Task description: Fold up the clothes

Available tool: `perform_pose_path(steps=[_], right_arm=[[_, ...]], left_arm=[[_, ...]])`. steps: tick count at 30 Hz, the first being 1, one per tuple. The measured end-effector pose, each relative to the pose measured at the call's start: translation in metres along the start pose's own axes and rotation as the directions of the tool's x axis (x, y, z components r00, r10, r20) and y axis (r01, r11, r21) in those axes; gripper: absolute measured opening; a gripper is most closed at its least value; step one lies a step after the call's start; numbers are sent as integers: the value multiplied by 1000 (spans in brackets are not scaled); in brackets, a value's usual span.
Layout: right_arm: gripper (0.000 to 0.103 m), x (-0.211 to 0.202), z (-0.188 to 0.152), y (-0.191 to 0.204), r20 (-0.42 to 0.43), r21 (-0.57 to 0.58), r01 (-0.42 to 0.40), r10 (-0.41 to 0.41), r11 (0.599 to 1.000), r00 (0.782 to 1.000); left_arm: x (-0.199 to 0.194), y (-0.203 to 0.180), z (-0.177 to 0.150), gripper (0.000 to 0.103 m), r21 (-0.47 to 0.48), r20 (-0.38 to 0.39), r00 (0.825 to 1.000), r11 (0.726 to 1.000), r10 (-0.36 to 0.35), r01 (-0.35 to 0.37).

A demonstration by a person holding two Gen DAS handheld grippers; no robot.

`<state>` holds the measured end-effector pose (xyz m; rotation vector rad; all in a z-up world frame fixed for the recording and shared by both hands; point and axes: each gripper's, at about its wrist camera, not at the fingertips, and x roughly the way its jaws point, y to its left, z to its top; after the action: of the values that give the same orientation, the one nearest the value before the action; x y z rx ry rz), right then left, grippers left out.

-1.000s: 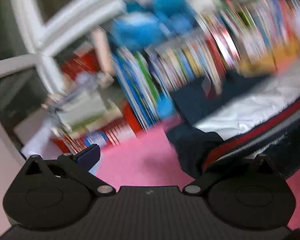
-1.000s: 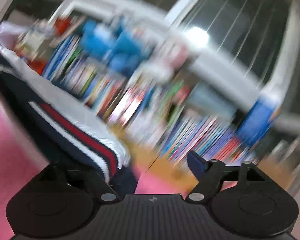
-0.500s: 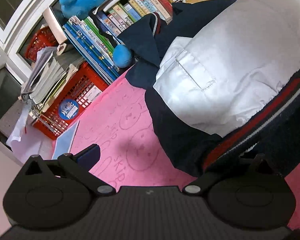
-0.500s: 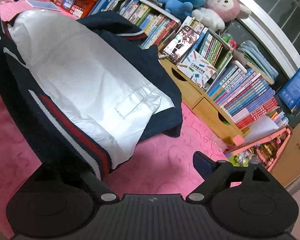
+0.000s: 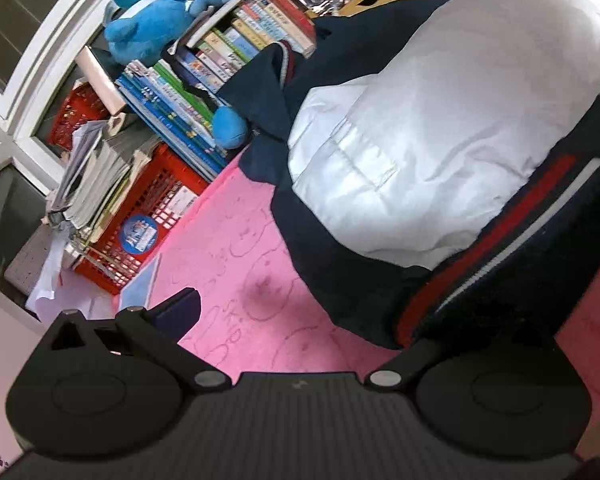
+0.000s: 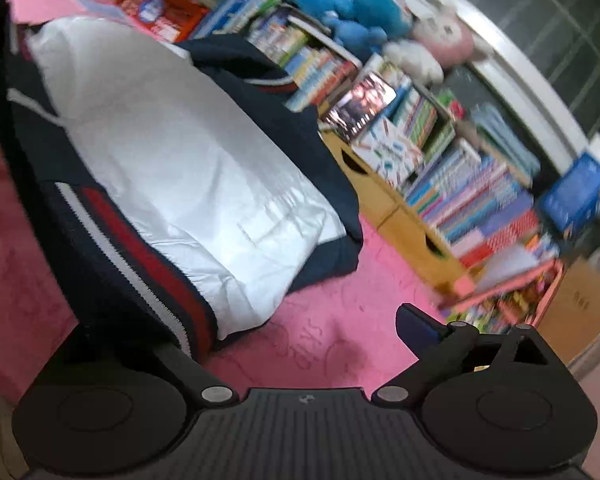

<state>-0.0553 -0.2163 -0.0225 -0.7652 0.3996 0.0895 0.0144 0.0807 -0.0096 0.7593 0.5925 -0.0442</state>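
Left wrist view: navy jacket [image 5: 440,152] with white lining turned up lies on the pink mat [image 5: 236,264], spread from the centre to the right edge. Its red-and-white striped hem [image 5: 496,232] runs down toward the near right corner. Left gripper [image 5: 300,320]: left finger clear over bare mat, right finger hidden under the dark hem; jaws stand wide apart, but whether the hem is pinched I cannot tell. Beyond the mat: red crate [image 5: 148,216] of papers, slanted books [image 5: 188,108], blue plush toys [image 5: 156,20].

Right wrist view (somewhat blurred): the same jacket [image 6: 172,160] fills the left half, its striped hem [image 6: 140,256] reaching the near left finger. Right gripper [image 6: 300,344] jaws are opening, wide; right finger free over the mat [image 6: 332,320], left finger covered by the hem, with no cloth visibly clamped. Shelved books [image 6: 472,200] and a pink plush [image 6: 440,40] behind.
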Motion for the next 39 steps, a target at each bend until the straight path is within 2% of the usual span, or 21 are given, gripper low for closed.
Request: perform_pose_path(steps=[4,10,13,16,21,24,26,28,29,30,31,32,33,35,37,38,39], right_arm=[[103,3,8,-1,-12,-31,-4,4,1000,1000],[103,-20,19,-14,18,-25,-110,110,994,994],[103,-31,20,-21,19,3,-192,192,981,981],[103,-41,17,-28,44,39,-282,280,959,959],[102,-35,11,-35,8,141,-272,274,952,962],[101,-43,18,-44,72,242,-345,338,907,939],[101,-52,27,-49,181,286,-427,390,858,903],[100,-55,37,-50,279,356,-503,424,788,862],[95,-54,43,-49,319,398,-539,440,742,840],[81,-49,47,-46,343,435,-575,463,693,817],[73,-42,52,-38,335,454,-589,484,669,808],[59,-35,57,-29,315,466,-593,503,657,805],[52,-27,62,-19,296,478,-597,522,645,800],[48,-11,64,0,223,482,-566,531,669,818],[43,8,56,11,141,501,-510,516,699,845],[39,13,52,11,121,515,-481,495,709,860],[40,16,48,9,111,532,-452,470,716,876]], left_arm=[[1,-2,2,103,-15,-14,1000,1000,-1,1],[-2,-3,1,103,3,-13,1000,1000,-4,4],[-2,-3,0,103,-4,-15,1000,1000,-2,2],[-2,-3,0,103,-11,-18,1000,1000,1,-1],[-4,-6,0,103,-3,-18,1000,1000,12,-12],[-7,-8,-1,103,12,-15,1000,1000,20,-20],[-9,-9,-1,103,13,-15,1000,1000,23,-23],[-9,-9,-1,103,10,-16,1000,1000,25,-25],[-9,-9,-1,103,8,-17,1000,1000,26,-26],[-10,-9,-1,103,7,-18,999,1000,27,-27],[-10,-10,-1,103,5,-18,999,1000,28,-28],[-10,-10,-1,103,4,-19,999,1000,29,-29],[-11,-10,-2,103,4,-20,999,1000,28,-28],[-13,-9,-3,103,4,-19,1000,1000,24,-23],[-17,-6,-8,103,5,-13,1000,1000,5,-5],[-20,-4,-11,103,0,-6,1000,1000,-16,16],[-23,-1,-15,103,-9,-1,999,999,-39,39]])
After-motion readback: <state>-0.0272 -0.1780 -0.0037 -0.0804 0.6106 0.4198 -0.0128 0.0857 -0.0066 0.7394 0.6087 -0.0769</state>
